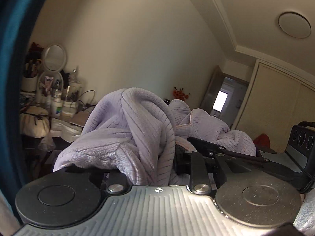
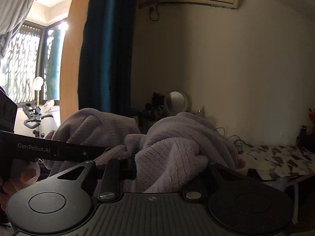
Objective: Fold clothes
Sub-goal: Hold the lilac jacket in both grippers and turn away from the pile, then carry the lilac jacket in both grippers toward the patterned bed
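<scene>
A lavender fleece garment hangs bunched in the air between my two grippers. It drapes over my left gripper, whose fingers are buried in the folds and closed on the cloth. In the right wrist view the same fleece is piled over my right gripper, which is likewise clamped on a fold. The right gripper's housing shows at the right edge of the left wrist view, close beside the left one. The left gripper's arm and the hand holding it cross the left of the right wrist view.
A cluttered dressing table with a round mirror and bottles stands to the left. An open doorway and a wardrobe are at the right. A blue curtain, an exercise bike and a patterned tabletop lie beyond.
</scene>
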